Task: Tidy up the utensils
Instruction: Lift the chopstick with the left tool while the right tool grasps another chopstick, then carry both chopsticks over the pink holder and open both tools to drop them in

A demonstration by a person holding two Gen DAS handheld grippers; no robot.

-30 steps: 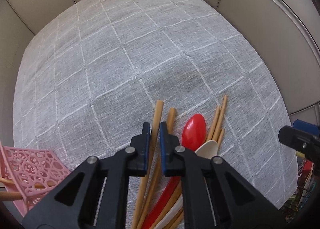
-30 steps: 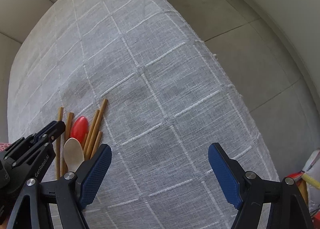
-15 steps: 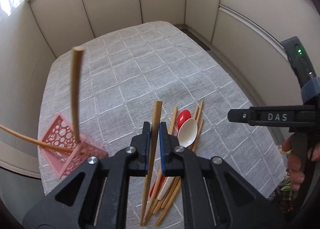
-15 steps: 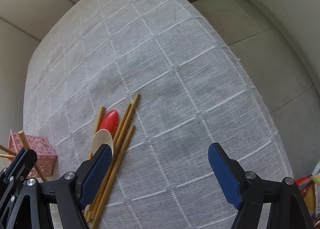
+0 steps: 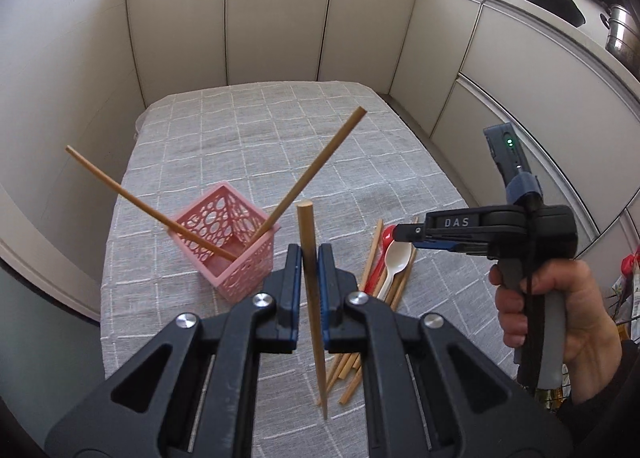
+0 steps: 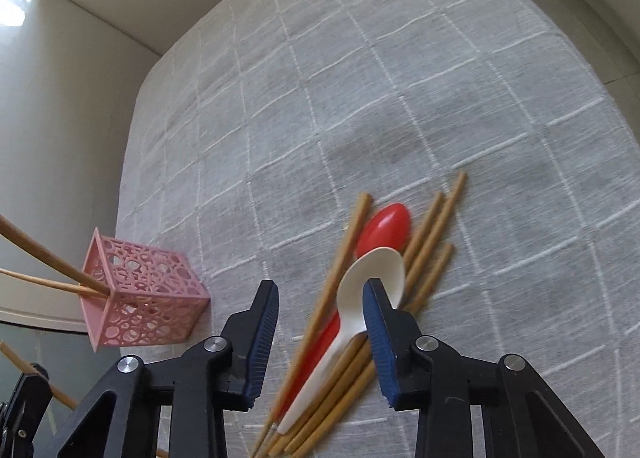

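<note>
- I am clamping one wooden chopstick in my left gripper, its two blue-padded jaws pressed against the stick, which is standing nearly upright with its blunt round end on top.
- I am holding it in the air just beside the pink basket, nearer the table's left edge than its right.
- To do this step well, I judge I should be centring the chopstick's lower tip over the basket's open square mouth, lowering it inside, and only then loosening my grip.
- Two chopsticks are leaning in the basket already, crossing outward, so I should be steering clear of them; the light basket could tip.
- My right gripper is hanging with jaws apart over the pile, gripping nothing, its right pad just over the white spoon.
- The pile is lying toward the table's right edge: a glossy red plastic spoon, the matte white one partly over it, and several slim round wooden chopsticks alongside.
- The basket is a rigid plastic cube with circular cut-outs in its walls.
- The tablecloth is a grey woven fabric with a raised white grid.
</note>
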